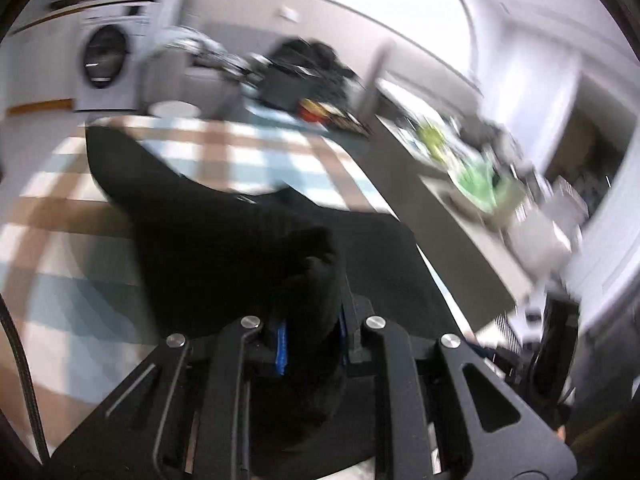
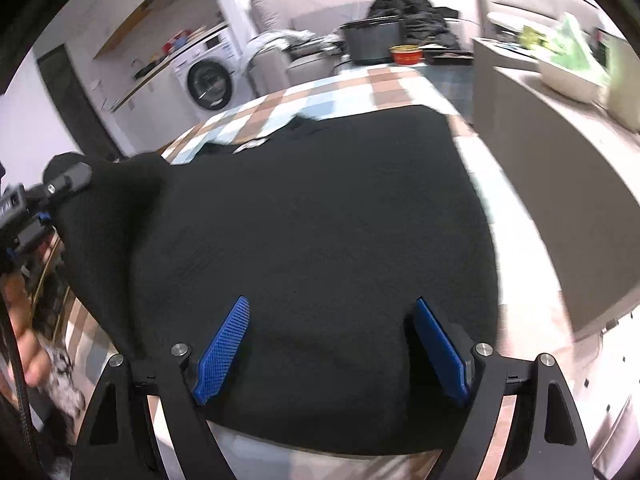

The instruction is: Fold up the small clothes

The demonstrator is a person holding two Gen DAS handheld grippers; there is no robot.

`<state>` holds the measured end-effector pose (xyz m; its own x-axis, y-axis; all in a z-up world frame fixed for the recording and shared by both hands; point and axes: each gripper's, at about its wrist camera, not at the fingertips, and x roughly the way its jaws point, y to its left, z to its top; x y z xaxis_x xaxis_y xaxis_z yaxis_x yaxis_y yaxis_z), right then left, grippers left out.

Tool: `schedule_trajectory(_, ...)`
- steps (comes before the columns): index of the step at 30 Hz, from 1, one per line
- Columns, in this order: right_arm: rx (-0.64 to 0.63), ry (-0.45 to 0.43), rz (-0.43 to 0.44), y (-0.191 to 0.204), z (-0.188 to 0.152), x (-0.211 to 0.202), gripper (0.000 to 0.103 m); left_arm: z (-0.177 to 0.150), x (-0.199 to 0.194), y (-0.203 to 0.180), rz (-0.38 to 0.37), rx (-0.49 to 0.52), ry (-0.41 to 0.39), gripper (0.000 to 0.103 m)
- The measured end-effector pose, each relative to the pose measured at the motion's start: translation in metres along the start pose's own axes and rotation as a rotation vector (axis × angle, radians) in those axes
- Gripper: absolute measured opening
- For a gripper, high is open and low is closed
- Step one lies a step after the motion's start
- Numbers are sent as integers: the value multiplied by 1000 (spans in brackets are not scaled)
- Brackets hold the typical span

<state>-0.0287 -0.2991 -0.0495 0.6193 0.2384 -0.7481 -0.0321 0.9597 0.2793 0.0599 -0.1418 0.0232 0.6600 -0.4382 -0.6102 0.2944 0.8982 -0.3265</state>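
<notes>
- Two grippers over one black garment [image 2: 320, 220], which lies spread on a checked tablecloth [image 2: 360, 84] in white, blue and brown
- Far left, right wrist view: a hand [image 2: 24, 344] at the frame edge, with a black cable running past it
- Left, same view: left gripper [image 2: 76, 178] pinching the garment's left corner, which is raised off the table into a peak; the rest of the cloth slopes down from it
- Left wrist view: left gripper [image 1: 310, 340] with jaws nearly together, a bunch of the black fabric clamped between its blue pads [image 1: 282, 344]; the picture is blurred
- Left background: a washing machine [image 2: 210, 80] against the wall, a shelf with small items above it
- Centre: the garment covers most of the table top, its far edge lying flat near the middle of the tablecloth
- Centre bottom, right wrist view: right gripper [image 2: 332, 348] with jaws spread wide, blue pads [image 2: 224, 352] above the garment's near edge, nothing between them
- Centre background: a dark bin [image 2: 372, 40], a red bowl [image 2: 406, 55] and a pile of dark clothes [image 2: 420, 16] at the table's far end
- Right: a grey counter [image 2: 560, 152] beside the table, with a white tub [image 2: 572, 76] holding something green
</notes>
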Motion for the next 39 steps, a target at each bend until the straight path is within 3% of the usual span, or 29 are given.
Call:
schedule_trajectory(4,66,-18,-25,-29,4,-9,86,-25,47,-28,-109,28,164,29)
schedule_trajectory(6,74,-16,-31,-35,4,-10,86,-37,49,-27,-149,14,201,37)
schedule_trajectory(11,72,-4,-9,-32,5,-5,86,-55,16,-10,-133,61,151,58)
schedule_trajectory(17,26,-10,-11,-6,4,0,86,-69,-12,32,-21,42,111,59)
schedule_trajectory(23,-50,-31,-39,24,6,3,86,-88,-21,72,-11,15,142,59)
schedule_trajectory(25,-48,-25,-8,30,10,6,86,-95,-22,79,-13,10,155,59)
schedule_trajectory(34,-151,-114,-115,60,25,-5,86,-115,-10,74,21,38,192,59)
schedule_trajectory(39,-183,12,-190,31,5,19,82,-119,-6,74,40,47,192,59)
